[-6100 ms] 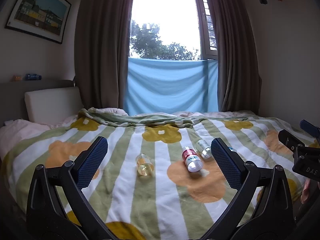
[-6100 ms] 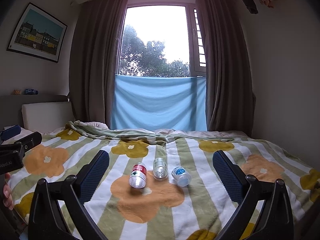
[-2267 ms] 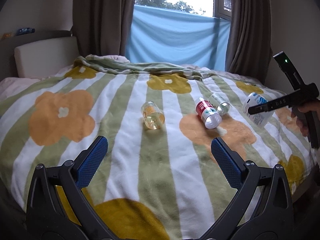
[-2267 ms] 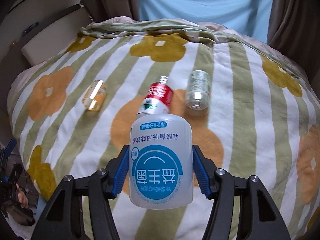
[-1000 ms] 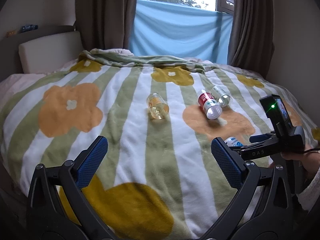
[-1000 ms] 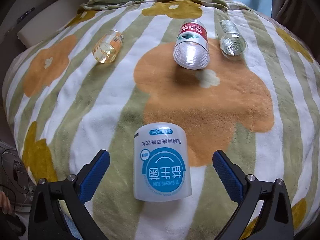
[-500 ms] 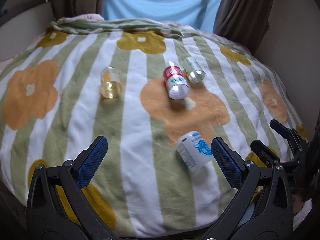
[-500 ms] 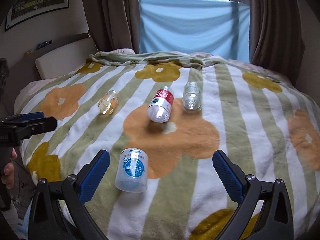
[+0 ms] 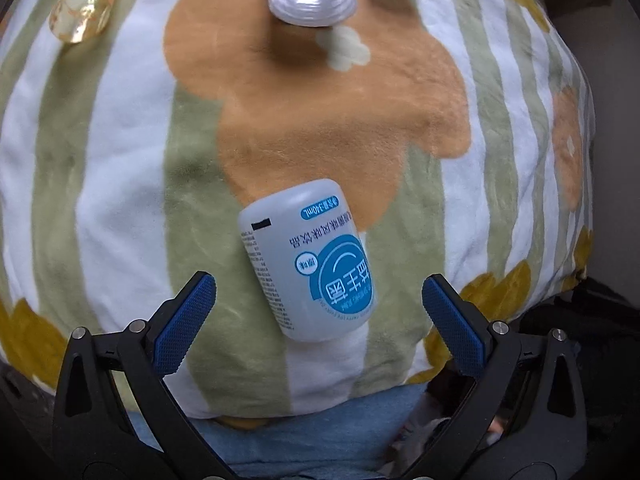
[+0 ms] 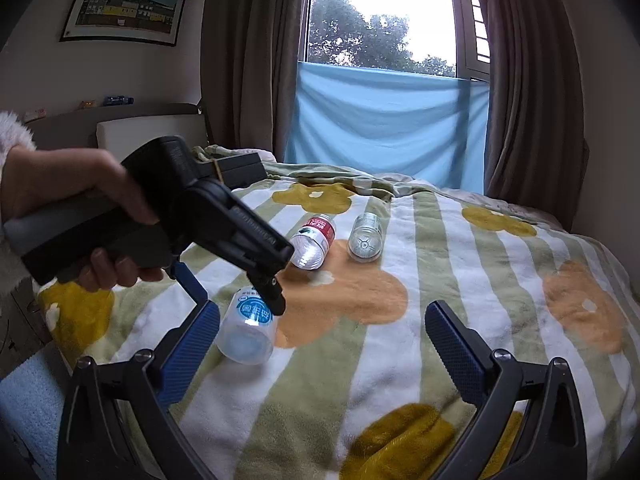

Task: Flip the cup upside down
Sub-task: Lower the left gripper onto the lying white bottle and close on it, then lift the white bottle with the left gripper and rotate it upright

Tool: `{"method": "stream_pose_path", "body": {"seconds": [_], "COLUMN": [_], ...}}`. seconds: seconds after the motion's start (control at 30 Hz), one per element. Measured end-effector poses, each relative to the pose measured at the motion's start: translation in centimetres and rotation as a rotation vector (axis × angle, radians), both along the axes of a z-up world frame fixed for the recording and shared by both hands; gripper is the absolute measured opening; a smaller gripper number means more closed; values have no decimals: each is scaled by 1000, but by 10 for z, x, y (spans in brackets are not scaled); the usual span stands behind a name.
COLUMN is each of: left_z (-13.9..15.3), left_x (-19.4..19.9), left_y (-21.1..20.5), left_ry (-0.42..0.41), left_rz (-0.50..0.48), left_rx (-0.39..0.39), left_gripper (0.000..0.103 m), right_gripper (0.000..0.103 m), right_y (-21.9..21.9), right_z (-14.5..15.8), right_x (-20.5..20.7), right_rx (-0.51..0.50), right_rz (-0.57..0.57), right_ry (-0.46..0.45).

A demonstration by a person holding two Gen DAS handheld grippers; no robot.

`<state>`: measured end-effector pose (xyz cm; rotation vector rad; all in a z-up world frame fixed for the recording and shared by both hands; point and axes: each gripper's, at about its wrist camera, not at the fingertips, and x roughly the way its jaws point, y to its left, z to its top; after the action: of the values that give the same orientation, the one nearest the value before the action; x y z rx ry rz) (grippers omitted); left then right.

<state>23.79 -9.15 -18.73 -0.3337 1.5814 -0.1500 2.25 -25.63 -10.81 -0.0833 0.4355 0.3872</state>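
Four cups on bed, two grippers.
Nearest: white plastic cup with blue round label (image 9: 310, 264), tipped on side on striped flower blanket (image 9: 120, 152), between spread fingers of left gripper (image 9: 318, 306), not touched. Half second ago left gripper was well back; now right over cup.
Right gripper (image 10: 322, 338) jaws wide, empty.
Person's hand (image 10: 76, 204) grips left tool, hides part of bed.
Farther: red-label clear cup (image 10: 313, 236), clear ridged cup (image 10: 365, 237), yellowish clear cup (image 9: 84, 6), all lying down.
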Motion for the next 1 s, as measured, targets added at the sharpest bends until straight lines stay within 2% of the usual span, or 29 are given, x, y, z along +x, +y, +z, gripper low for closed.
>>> {"method": "stream_pose_path", "body": {"seconds": [0.17,0.23,0.27,0.47,0.6,0.7,0.77,0.8,0.9,1.0], "left_z": [-23,-32,-34,-46,-49,-45,-36,-28,3,21], "left_x": [2,0,0,1,2,2,0,-2,-10,-15], "left_y": [3,4,4,-8,-13,-17,-15,-17,-22,-22], "left_ry": [76,103,109,104,85,54,-3,-57,-277,-513], "left_rz": [116,155,165,172,167,146,120,105,46,30], "left_rx": [16,12,16,53,41,40,44,48,50,59], "left_gripper": [102,94,94,79,60,58,58,58,58,58], "right_gripper": [103,103,103,103,103,103,103,103,103,103], "right_y": [-14,-18,-20,-19,-16,-16,-15,-15,-17,-18], "right_z": [-13,-16,-18,-26,-30,-32,-32,-32,-32,-34], "right_x": [4,8,9,8,4,5,2,2,-1,-3], "right_rx": [54,80,89,93,83,91,96,98,102,109], "right_rz": [8,11,13,40,59,64,65,66,66,63], "right_ry": [35,46,51,70,80,87,87,87,87,96]}}
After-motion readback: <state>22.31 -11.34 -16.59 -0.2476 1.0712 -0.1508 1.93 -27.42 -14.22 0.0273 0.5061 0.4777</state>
